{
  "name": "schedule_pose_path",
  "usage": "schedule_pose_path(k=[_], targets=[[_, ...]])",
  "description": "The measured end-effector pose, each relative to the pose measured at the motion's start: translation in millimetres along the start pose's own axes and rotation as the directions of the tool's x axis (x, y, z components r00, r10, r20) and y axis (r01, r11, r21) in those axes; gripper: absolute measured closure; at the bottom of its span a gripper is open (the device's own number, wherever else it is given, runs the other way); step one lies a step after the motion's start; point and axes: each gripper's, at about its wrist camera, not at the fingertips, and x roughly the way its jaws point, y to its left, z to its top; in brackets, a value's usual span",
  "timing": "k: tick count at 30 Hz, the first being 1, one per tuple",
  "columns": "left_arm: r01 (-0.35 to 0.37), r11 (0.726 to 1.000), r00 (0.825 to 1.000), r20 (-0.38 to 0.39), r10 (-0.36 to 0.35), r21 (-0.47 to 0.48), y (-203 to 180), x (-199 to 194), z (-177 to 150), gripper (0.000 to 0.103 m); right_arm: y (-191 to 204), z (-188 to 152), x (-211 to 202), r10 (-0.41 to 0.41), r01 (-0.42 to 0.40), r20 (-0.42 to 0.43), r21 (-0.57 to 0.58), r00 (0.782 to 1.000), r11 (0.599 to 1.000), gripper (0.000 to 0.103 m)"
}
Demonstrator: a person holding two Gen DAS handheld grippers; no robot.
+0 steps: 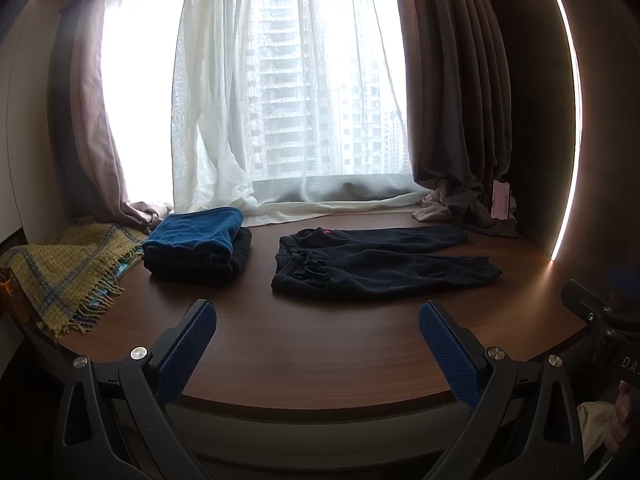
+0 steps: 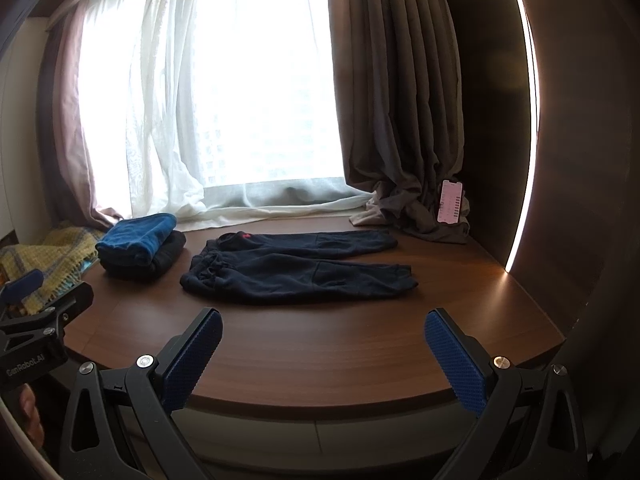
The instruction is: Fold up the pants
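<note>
Dark navy pants (image 1: pixel 380 266) lie flat on the brown wooden table (image 1: pixel 312 348), waistband to the left, both legs stretched to the right; they also show in the right wrist view (image 2: pixel 296 266). My left gripper (image 1: pixel 318 320) is open and empty, held above the table's near edge, short of the pants. My right gripper (image 2: pixel 324 328) is open and empty, also near the front edge, apart from the pants. The right gripper's body shows at the left wrist view's right edge, and the left one's at the right wrist view's left edge.
A folded stack with a blue garment on top (image 1: pixel 198 242) sits left of the pants. A yellow plaid blanket (image 1: pixel 64 272) hangs at the far left. A phone (image 2: pixel 451 202) leans on bunched curtains (image 2: pixel 404 208) at the back right. A light strip (image 2: pixel 520 160) lines the right wall.
</note>
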Motion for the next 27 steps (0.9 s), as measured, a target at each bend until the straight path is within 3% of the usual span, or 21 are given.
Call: schedule_pose_path(k=[27], targets=[[-0.007,1.000,1.000,0.000,0.007,-0.017,1,4,2,0.000,1,3,10,0.022,-0.022,-0.009,-0.014,1.000,1.000,0.000]])
